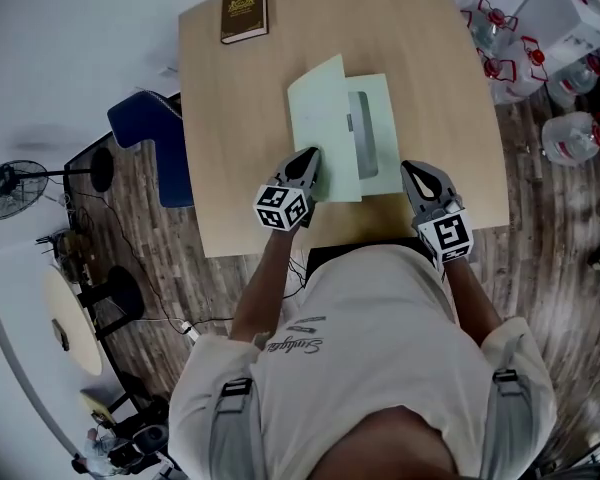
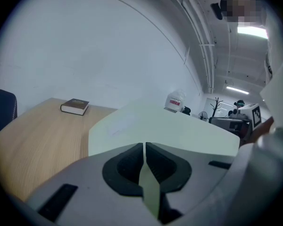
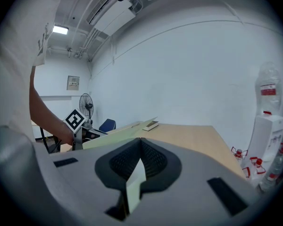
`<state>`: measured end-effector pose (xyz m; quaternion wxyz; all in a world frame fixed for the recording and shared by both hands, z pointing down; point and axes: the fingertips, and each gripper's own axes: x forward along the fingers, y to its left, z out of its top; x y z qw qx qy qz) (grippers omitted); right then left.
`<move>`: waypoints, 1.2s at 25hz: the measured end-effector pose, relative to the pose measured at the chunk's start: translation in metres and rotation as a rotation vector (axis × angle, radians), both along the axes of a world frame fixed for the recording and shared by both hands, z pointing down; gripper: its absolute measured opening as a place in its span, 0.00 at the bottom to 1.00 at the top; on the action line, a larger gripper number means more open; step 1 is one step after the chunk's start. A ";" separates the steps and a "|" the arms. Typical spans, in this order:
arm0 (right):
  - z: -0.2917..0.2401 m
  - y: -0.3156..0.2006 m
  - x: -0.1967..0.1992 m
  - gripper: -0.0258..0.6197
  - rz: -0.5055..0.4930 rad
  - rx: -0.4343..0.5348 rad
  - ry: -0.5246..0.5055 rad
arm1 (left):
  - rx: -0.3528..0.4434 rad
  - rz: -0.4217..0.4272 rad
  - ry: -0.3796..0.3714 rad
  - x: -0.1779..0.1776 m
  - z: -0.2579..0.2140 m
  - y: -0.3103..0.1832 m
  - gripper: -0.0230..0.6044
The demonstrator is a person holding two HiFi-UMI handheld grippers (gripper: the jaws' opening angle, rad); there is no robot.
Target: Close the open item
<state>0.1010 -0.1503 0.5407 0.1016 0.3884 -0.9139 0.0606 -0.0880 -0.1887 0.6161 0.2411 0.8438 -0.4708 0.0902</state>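
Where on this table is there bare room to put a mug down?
Bare table lies left of the folder, between the book and the left gripper, and right of it. The near edge is crowded: the right gripper grips there too.

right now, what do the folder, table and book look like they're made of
The folder: thin pale green card or plastic, matte; the lifted cover looks flat. The table: light wood-look top, probably laminate, smooth with faint grain. The book: dark hard cover, gold print, maybe leatherette.
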 end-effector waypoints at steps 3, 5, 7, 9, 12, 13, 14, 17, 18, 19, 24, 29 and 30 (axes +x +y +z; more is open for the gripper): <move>0.003 -0.007 0.008 0.03 0.029 -0.026 -0.036 | -0.014 0.024 -0.036 0.011 0.006 -0.002 0.08; 0.005 -0.009 0.012 0.03 0.040 -0.038 -0.047 | -0.026 0.035 -0.058 0.018 0.011 -0.003 0.08; 0.007 -0.010 0.016 0.03 0.049 -0.047 -0.054 | -0.042 0.041 -0.078 0.026 0.017 -0.004 0.08; 0.006 -0.012 0.018 0.03 0.055 -0.049 -0.061 | -0.058 0.047 -0.097 0.033 0.023 -0.005 0.08; 0.004 -0.015 0.020 0.03 0.051 -0.045 -0.062 | -0.083 0.060 -0.119 0.040 0.031 -0.004 0.08; 0.004 -0.016 0.021 0.03 0.049 -0.046 -0.060 | -0.091 0.066 -0.127 0.042 0.033 -0.005 0.08; 0.005 -0.017 0.022 0.03 0.048 -0.048 -0.058 | -0.098 0.072 -0.135 0.044 0.035 -0.006 0.08; 0.012 -0.017 0.027 0.03 0.051 -0.065 -0.051 | -0.113 0.092 -0.157 0.052 0.040 -0.008 0.08; 0.015 -0.015 0.028 0.03 0.051 -0.072 -0.048 | -0.119 0.096 -0.165 0.054 0.042 -0.007 0.08; 0.019 -0.013 0.029 0.03 0.050 -0.080 -0.046 | -0.125 0.101 -0.173 0.056 0.045 -0.007 0.08; 0.030 -0.008 0.025 0.03 0.045 -0.113 -0.045 | -0.149 0.128 -0.221 0.062 0.056 -0.005 0.08; 0.032 -0.010 0.021 0.03 0.035 -0.117 -0.048 | -0.170 0.144 -0.267 0.067 0.063 -0.007 0.08; 0.032 -0.011 0.020 0.03 0.033 -0.117 -0.047 | -0.175 0.151 -0.276 0.068 0.065 -0.006 0.08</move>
